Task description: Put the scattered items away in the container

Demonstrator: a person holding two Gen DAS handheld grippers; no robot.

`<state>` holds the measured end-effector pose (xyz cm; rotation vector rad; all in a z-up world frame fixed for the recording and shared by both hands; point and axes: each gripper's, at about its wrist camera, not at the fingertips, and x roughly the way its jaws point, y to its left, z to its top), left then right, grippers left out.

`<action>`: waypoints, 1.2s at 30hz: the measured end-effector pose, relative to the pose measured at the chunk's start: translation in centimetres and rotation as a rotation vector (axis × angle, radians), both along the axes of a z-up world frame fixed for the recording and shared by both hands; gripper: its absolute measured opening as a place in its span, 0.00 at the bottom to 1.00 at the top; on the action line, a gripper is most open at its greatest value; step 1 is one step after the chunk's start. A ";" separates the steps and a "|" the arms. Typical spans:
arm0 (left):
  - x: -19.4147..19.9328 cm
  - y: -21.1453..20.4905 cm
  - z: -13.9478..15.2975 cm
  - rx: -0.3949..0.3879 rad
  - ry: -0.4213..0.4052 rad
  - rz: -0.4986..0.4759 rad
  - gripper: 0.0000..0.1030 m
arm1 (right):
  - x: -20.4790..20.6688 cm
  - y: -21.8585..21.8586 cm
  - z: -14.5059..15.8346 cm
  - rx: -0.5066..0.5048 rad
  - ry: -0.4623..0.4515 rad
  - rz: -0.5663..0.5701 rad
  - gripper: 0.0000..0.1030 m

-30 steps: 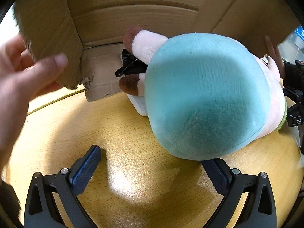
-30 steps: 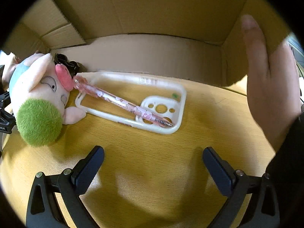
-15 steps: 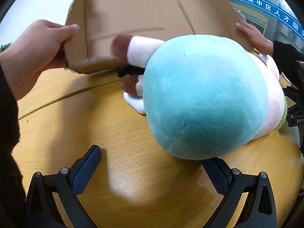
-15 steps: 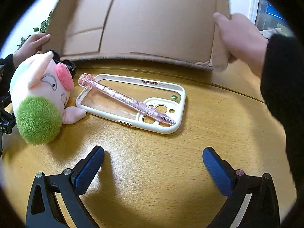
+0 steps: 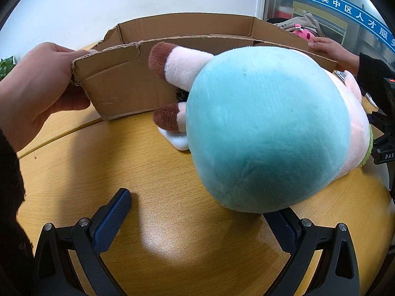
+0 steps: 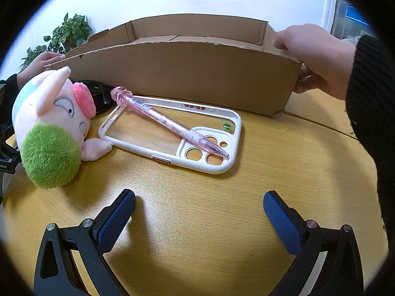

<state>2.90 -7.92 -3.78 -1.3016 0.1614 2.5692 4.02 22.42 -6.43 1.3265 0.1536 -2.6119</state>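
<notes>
Nothing's boxed yet: plush pig (image 6: 50, 123), pink pen (image 6: 170, 123) and phone case (image 6: 172, 135) lie on my desk (image 6: 197, 209) beside the cardboard box (image 6: 187, 74). Both grippers, left (image 5: 197, 219) and right (image 6: 197, 212), sit wide open, fingers empty.

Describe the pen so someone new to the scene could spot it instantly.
Start at the long cardboard box standing on the wooden table. Right in front of it lies a white phone case, beside a plush pig. The pen lies diagonally across that case: the only thin, translucent pink item, with a moulded knob at its left end.
</notes>
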 end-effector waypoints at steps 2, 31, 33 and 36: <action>-0.3 -0.3 0.3 0.000 -0.001 -0.003 1.00 | 0.0 0.0 0.0 0.000 0.000 0.000 1.00; 0.2 0.0 -0.4 -0.002 0.000 0.002 1.00 | 0.3 -0.7 -0.4 0.000 0.000 -0.039 1.00; 0.4 0.0 -0.3 -0.007 -0.014 -0.008 1.00 | 0.6 -0.6 -0.3 -0.001 0.000 -0.041 1.00; 1.6 -0.1 -0.2 -0.013 -0.006 0.019 1.00 | 1.6 -0.9 -0.1 -0.002 0.000 -0.036 1.00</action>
